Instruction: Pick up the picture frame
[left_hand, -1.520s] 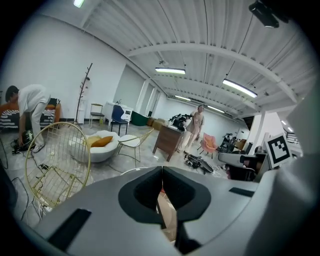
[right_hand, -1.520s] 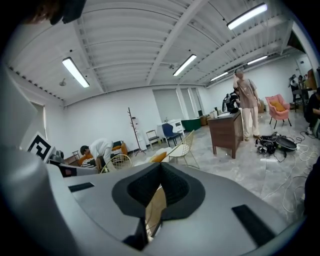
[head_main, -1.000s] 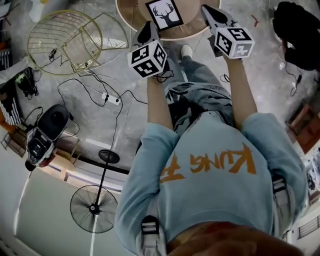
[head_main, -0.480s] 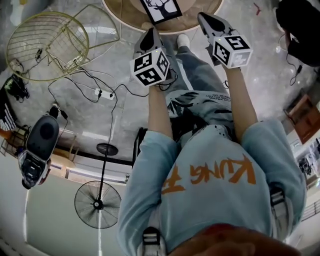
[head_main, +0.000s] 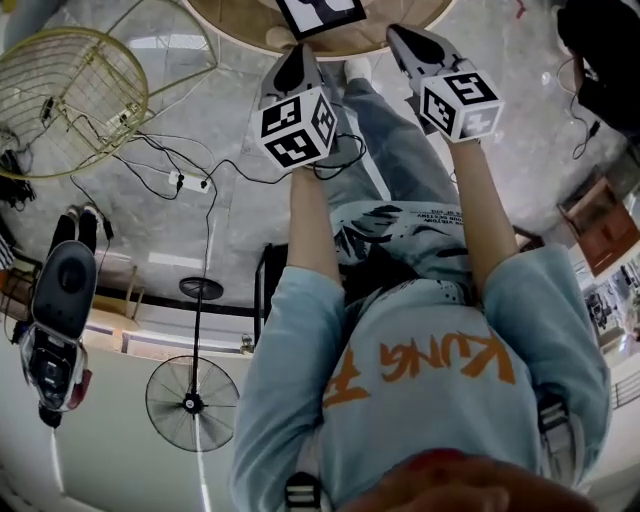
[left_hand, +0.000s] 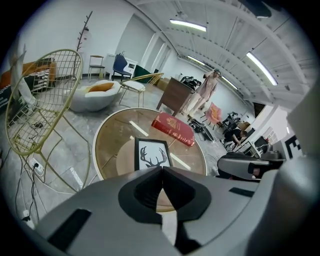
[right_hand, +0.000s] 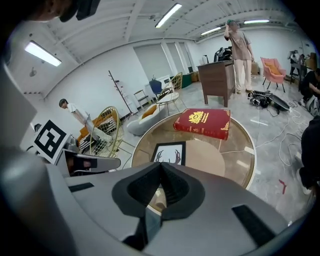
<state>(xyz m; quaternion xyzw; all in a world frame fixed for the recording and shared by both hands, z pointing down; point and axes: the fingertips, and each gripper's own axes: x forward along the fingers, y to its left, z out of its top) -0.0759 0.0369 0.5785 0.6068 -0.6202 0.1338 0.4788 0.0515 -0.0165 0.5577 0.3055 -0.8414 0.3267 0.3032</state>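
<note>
"What lay on the round table?"

"A picture frame with an antler print lay flat near its middle. A red book lay beyond it, apart, by the far rim."

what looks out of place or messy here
Nothing spilled or broken. The picture frame lies flat, face up, on the table near the red book. The only untidy bit: a power strip and loose cables trail across the floor beside the wire chair.

Picture frame on table; book behind, seemingly apart.
</note>
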